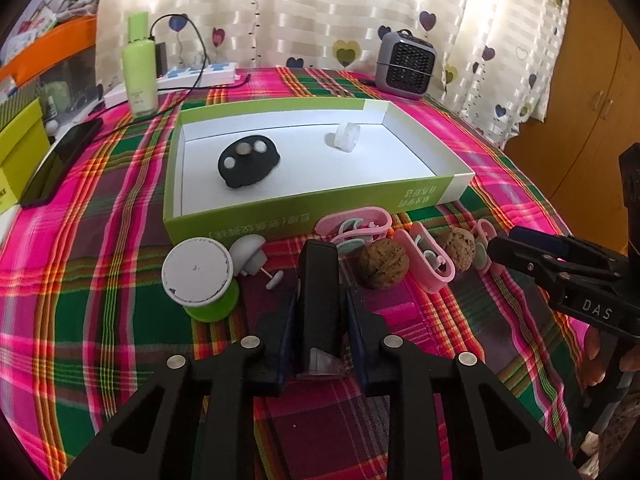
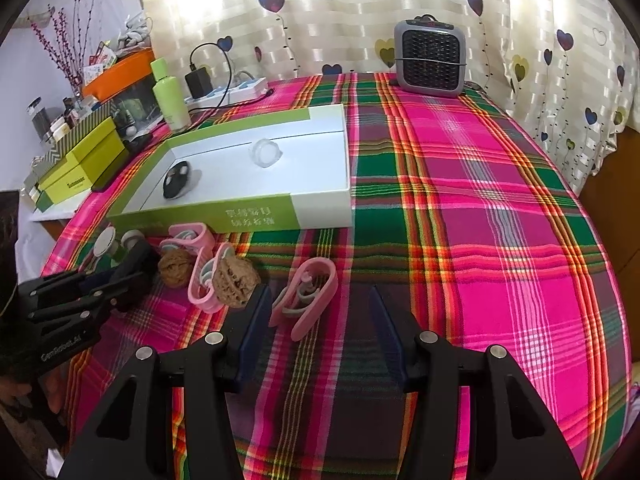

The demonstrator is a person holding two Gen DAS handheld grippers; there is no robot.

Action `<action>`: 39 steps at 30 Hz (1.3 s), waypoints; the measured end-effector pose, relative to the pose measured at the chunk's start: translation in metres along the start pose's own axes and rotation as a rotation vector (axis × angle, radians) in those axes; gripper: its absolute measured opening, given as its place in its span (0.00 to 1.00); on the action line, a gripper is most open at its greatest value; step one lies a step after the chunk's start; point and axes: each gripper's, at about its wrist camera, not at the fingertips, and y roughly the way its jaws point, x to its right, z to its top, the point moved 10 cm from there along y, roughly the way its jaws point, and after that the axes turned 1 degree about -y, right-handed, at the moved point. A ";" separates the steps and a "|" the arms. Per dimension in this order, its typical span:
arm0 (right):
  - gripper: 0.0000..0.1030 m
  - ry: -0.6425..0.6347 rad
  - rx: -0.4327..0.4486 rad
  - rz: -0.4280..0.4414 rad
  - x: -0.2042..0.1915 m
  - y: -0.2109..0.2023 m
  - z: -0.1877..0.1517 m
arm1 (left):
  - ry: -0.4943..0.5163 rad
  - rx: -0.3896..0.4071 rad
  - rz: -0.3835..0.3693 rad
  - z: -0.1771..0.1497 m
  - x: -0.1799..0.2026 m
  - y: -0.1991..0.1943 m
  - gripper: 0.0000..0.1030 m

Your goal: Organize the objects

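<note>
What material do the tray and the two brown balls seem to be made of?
Tray: looks like printed cardboard, with folded white walls and a smooth green outside. Brown balls: probably real walnuts, woody shells, matte and deeply wrinkled.

Backlit cream curtain with heart prints behind the plaid-covered table, wooden cabinet off to the side.

Grey heater, green bottle, power strip on plaid tablecloth.
</note>
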 end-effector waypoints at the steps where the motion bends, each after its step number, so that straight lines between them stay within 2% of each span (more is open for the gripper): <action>1: 0.50 0.008 0.007 0.004 0.000 -0.001 0.002 | -0.005 0.001 -0.003 -0.001 0.000 -0.001 0.22; 11: 0.50 0.008 -0.015 -0.034 -0.002 0.011 0.007 | -0.019 0.001 -0.009 -0.002 0.002 -0.001 0.22; 13: 0.43 0.010 -0.023 -0.051 0.000 0.013 0.006 | -0.021 0.001 -0.009 -0.001 0.002 -0.001 0.22; 17: 0.41 -0.005 -0.020 -0.059 -0.002 0.013 0.005 | -0.023 0.001 -0.013 -0.001 0.001 -0.001 0.22; 20: 0.33 -0.008 -0.015 -0.053 -0.004 0.012 0.005 | -0.030 0.002 -0.020 -0.001 0.000 -0.001 0.22; 26: 0.26 -0.018 -0.010 -0.045 -0.008 0.012 0.004 | -0.028 0.002 -0.017 -0.001 0.000 0.000 0.22; 39: 0.24 -0.053 -0.032 -0.060 -0.008 0.017 0.002 | -0.029 0.002 -0.017 -0.001 0.000 0.000 0.22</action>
